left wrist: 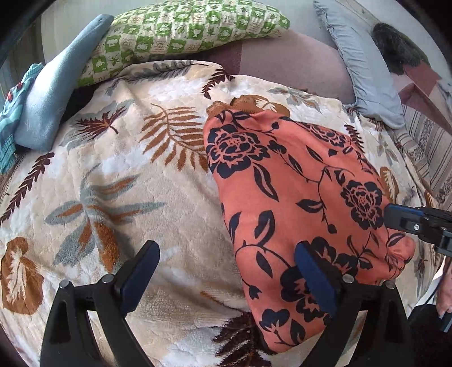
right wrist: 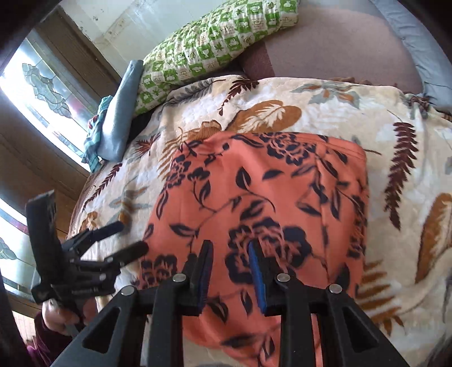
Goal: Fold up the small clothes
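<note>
Spread over the leaf-print blanket (left wrist: pixel 118 197) lay the orange garment (left wrist: pixel 282 183), both grippers' jaws open and empty; gripping matching corners would fold it squarely.

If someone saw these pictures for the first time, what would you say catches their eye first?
The orange garment with dark floral print stands out, lying on a cream leaf-patterned blanket. Both grippers hover at its near edge, the left gripper with jaws wide, the right gripper with a narrower gap. Behind lies a green checked pillow.
</note>
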Motion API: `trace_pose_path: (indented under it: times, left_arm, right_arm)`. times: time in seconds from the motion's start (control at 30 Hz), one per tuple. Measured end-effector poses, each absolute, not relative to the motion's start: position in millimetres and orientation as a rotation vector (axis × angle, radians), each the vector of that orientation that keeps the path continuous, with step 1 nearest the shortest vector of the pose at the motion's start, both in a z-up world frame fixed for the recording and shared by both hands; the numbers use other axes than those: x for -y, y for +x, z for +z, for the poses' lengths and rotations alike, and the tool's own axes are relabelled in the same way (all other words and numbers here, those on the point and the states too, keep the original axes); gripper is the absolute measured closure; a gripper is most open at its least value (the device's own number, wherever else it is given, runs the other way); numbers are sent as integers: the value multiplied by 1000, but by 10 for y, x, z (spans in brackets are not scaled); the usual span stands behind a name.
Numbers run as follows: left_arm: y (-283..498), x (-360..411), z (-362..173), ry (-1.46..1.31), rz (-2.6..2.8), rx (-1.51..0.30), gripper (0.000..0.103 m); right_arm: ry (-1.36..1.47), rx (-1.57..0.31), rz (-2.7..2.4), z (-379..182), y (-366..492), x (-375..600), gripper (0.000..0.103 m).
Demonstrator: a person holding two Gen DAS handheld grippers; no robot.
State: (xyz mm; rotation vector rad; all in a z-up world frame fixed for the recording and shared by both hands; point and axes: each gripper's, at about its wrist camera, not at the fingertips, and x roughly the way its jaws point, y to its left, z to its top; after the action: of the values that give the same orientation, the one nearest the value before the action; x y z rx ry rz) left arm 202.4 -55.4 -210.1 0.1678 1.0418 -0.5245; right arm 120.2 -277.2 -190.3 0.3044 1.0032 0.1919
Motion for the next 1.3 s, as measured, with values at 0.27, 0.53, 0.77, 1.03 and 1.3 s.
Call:
trace_pose_path:
  times: [0.27, 0.53, 0.77, 1.03, 1.3]
  left_arm:
    - [1898, 777, -2205, 295, -473, -1024, 2]
    - [1488, 716, -1581, 280, -353, -835, 2]
    - [1143, 408, -997, 196, -266, -713, 2]
    - [756, 197, -560, 177, -217, -632, 2]
    - [364, 112, -324, 194, -181, -583, 2]
  right_arm:
    - [251, -1016, 153, -2301, 758, 2750, 69]
    - [291, -812, 128, -1735, 292, 2926, 69]
    - [282, -709, 105, -1397, -53, 2926, 69]
    - [262, -640, 41, -1115, -297, 2863, 69]
    - [280, -600, 65, -933, -553, 2737, 69]
